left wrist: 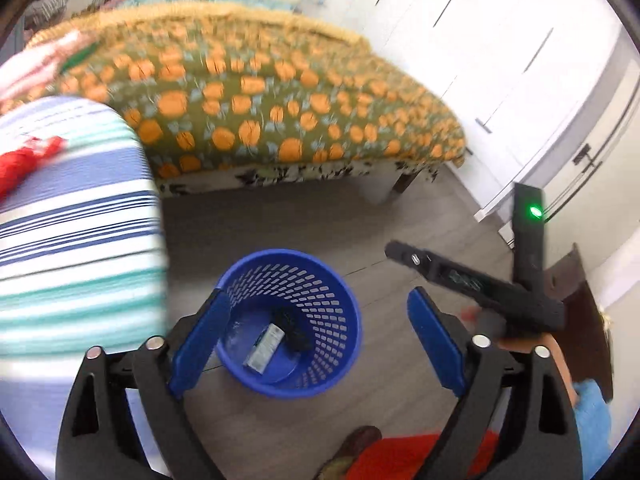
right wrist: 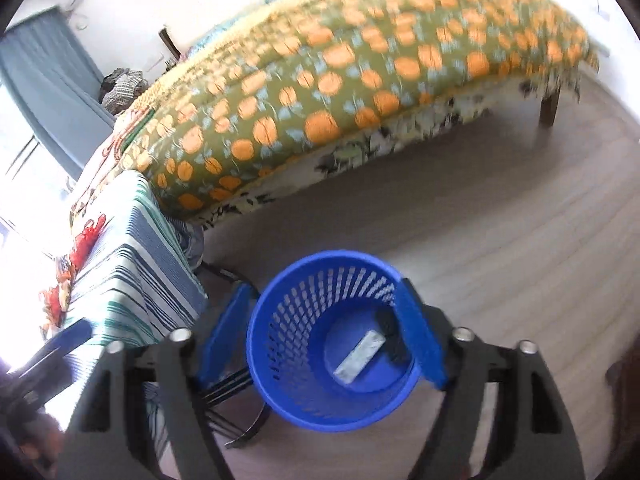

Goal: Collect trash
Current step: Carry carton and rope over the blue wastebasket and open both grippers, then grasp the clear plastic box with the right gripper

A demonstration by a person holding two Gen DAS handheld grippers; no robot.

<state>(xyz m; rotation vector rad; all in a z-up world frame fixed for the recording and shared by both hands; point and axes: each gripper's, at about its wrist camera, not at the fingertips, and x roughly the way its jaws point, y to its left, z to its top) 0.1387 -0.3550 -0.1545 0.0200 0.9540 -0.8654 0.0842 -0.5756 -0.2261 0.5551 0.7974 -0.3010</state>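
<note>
Through the left wrist camera I saw my left gripper (left wrist: pixel 316 344) held over the round blue perforated plastic wastebasket (left wrist: pixel 289 322) standing on the grey wood-look floor (left wrist: pixel 280 216), its 2 blue-padded jaws spread wide apart with nothing pressed between them. Inside the basket lay a small pale rectangular carton (left wrist: pixel 265 347) and a crumpled black scrap (left wrist: pixel 291 330) beside it. To the left rose a table under a blue, white and green striped cloth (left wrist: pixel 76 216), with a red wrapper (left wrist: pixel 24 160) on top; behind stood a bed with an olive cover printed with orange fruit (left wrist: pixel 256 100). At right the black body of the other gripper crossed the view. Through the right wrist camera, my right gripper (right wrist: pixel 320 328) also hung above the blue basket (right wrist: pixel 332 360), jaws apart and empty, the right pad overlapping the rim. The pale carton (right wrist: pixel 360 356) rested on the basket's bottom, the black scrap (right wrist: pixel 389 328) touching its upper end.
</note>
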